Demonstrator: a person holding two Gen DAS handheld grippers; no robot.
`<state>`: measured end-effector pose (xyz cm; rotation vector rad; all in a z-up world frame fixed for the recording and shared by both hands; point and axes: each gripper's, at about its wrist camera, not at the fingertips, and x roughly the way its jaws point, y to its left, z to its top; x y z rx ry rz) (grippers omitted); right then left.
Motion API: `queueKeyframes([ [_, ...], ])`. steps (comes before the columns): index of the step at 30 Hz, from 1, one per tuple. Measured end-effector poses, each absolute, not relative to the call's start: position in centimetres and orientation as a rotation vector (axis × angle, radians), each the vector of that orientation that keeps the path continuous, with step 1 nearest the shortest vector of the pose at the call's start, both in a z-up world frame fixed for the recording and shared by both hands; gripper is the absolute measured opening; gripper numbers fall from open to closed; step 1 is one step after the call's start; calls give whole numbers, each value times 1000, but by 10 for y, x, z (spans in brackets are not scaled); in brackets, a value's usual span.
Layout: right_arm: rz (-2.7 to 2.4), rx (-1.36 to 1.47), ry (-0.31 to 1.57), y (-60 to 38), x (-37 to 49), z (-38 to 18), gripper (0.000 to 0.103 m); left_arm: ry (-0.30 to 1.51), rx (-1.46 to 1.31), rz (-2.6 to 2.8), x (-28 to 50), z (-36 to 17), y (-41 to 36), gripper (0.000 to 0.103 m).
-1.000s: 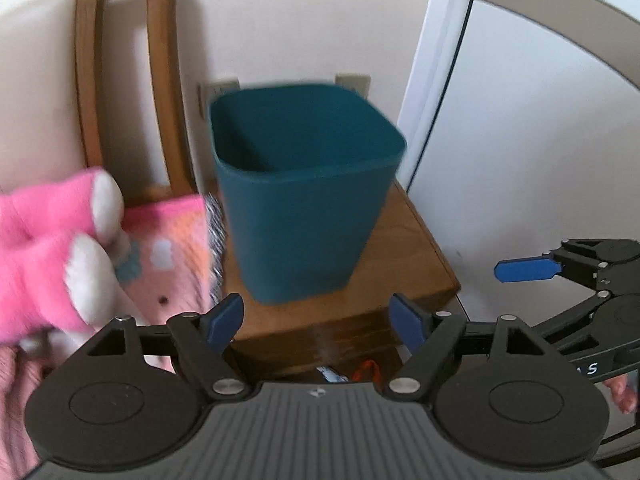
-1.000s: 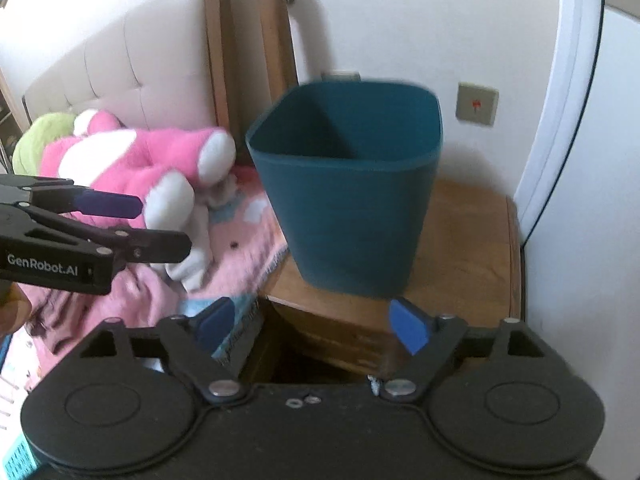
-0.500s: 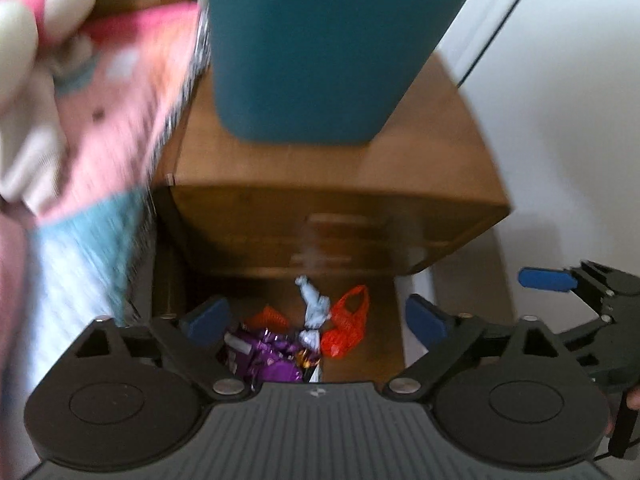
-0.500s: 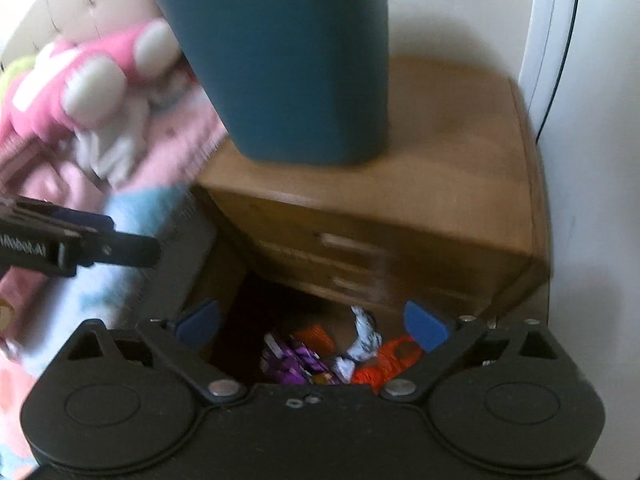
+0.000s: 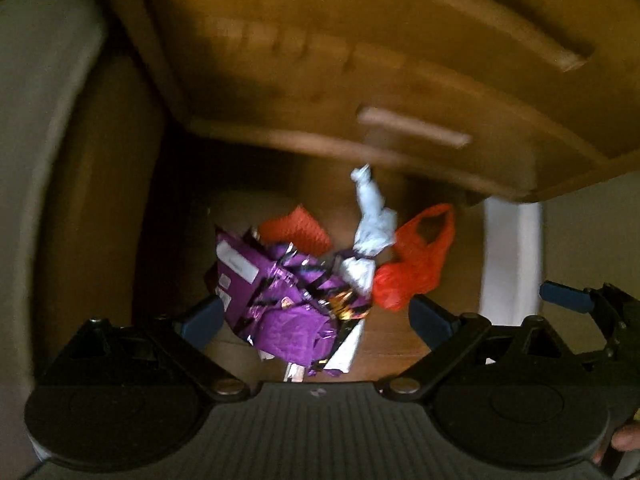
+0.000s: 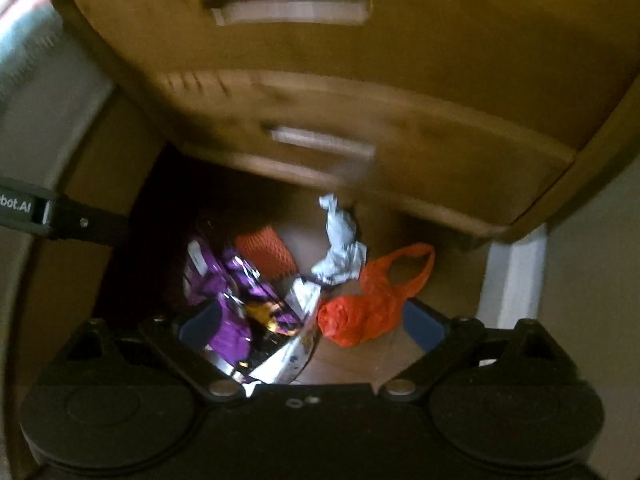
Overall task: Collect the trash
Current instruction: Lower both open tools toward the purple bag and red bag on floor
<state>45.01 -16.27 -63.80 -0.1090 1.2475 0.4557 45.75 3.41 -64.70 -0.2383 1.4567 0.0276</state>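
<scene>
A heap of trash lies on the wooden floor in front of the nightstand. It holds a purple foil wrapper (image 5: 280,300) (image 6: 224,292), an orange mesh scrap (image 5: 296,230) (image 6: 268,256), a crumpled white paper (image 5: 372,216) (image 6: 340,248) and a red-orange plastic bag (image 5: 420,264) (image 6: 372,300). My left gripper (image 5: 316,316) hangs open, pointing straight down over the purple wrapper. My right gripper (image 6: 312,320) hovers over the wrapper and the bag; its jaws are closing, still wide, and the pads press on nothing.
The wooden nightstand (image 5: 400,60) (image 6: 320,80) with two drawers stands just behind the heap. The bed's side (image 5: 40,160) rises on the left, and a white door frame (image 5: 508,248) stands on the right. Each gripper shows at the edge of the other's view.
Both grippers have dropped from bin height to just above the floor. The teal bin, the bedding and the pink plush toy have left both views. The trash heap now looks much larger.
</scene>
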Motion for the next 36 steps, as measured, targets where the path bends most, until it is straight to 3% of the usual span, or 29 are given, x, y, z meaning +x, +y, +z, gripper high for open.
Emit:
queueKeyframes([
  [4, 464, -130, 1296, -160, 450, -704, 90, 1529, -260, 110, 465, -713, 36, 99],
  [7, 485, -170, 1324, -155, 450, -748, 78, 1581, -315, 192, 478, -754, 44, 99],
  [14, 528, -280, 1325, -143, 451, -805, 77, 1671, -495, 364, 507, -807, 57, 99],
  [27, 490, -298, 1363, -142, 471, -871, 76, 1798, -482, 403, 514, -882, 33, 96],
  [31, 459, -306, 1360, -142, 470, -879, 67, 1793, -441, 380, 513, -880, 28, 72],
  [32, 449, -302, 1356, -143, 470, -880, 63, 1790, -448, 371, 513, -878, 28, 47],
  [33, 442, -299, 1355, -143, 470, -880, 60, 1796, -454, 370, 513, -877, 27, 32],
  [36, 425, -301, 1353, -142, 468, -876, 54, 1767, -438, 358, 510, -865, 25, 19],
])
